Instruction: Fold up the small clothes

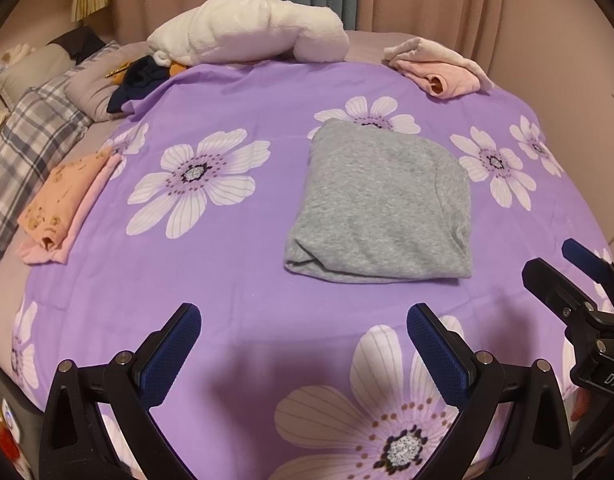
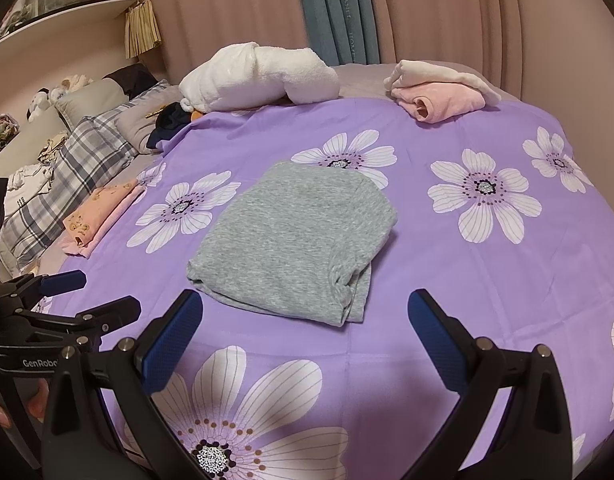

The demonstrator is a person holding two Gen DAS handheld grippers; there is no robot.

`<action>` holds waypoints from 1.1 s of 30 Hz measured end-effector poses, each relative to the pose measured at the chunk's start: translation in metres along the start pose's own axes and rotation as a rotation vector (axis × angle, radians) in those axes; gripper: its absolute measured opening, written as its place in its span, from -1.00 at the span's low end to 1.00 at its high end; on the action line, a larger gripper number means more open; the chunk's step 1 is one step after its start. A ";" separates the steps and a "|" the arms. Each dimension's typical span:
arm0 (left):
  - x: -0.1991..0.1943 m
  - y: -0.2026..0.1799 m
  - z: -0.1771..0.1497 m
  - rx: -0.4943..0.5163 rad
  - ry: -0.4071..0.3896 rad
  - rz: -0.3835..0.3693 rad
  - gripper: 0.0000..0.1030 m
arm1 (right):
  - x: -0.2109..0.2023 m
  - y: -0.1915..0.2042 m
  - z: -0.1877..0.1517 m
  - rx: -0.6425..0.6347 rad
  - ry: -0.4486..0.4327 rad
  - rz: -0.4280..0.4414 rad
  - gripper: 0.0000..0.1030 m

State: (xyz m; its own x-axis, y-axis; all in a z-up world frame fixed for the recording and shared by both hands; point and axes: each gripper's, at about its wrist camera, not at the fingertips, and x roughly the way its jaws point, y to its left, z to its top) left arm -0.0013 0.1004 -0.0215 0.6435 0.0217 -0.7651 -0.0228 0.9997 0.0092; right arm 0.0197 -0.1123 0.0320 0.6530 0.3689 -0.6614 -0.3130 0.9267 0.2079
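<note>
At the far left edge of the purple floral bedspread (image 1: 243, 272) I see an orange-and-pink folded garment (image 1: 63, 204) lying flat, well apart from both tools.

My left gripper (image 1: 303, 344) hovers over bare bedspread near the front edge. Its jaws stand wide apart and hold nothing.

Ahead of it and slightly to its right lies the grey garment (image 1: 381, 204), folded into a compact rectangle and resting flat near the middle of the bedspread. I judge its fold complete: edges are stacked and no sleeve or loose flap shows.

My right gripper (image 2: 305, 328) sits just short of the near edge of the grey garment (image 2: 295, 240). Its jaws are also spread wide and empty; neither tool touches the cloth.

At the far right rear, a pink rolled garment (image 1: 443, 68) lies near the back edge, beside a white fleece bundle (image 1: 247, 36).

Step in hand, as I judge it: between items, with one piece finished. The next move calls either for clamping the grey rectangle at both near corners and shifting it aside without disturbing its layers, or for reaching for an unfolded piece at the rear.
</note>
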 end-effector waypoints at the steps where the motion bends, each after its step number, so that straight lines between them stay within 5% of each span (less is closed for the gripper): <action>1: 0.000 -0.001 0.001 0.002 0.000 0.002 0.97 | 0.000 0.000 0.000 0.000 0.000 -0.001 1.00; 33: 0.004 -0.002 0.007 0.000 -0.006 -0.007 0.97 | 0.003 0.001 -0.001 0.001 0.008 -0.001 1.00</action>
State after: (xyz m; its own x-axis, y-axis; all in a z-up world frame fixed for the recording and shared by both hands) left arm 0.0065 0.0989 -0.0198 0.6486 0.0152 -0.7610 -0.0187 0.9998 0.0041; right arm 0.0204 -0.1102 0.0295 0.6481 0.3674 -0.6670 -0.3117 0.9272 0.2079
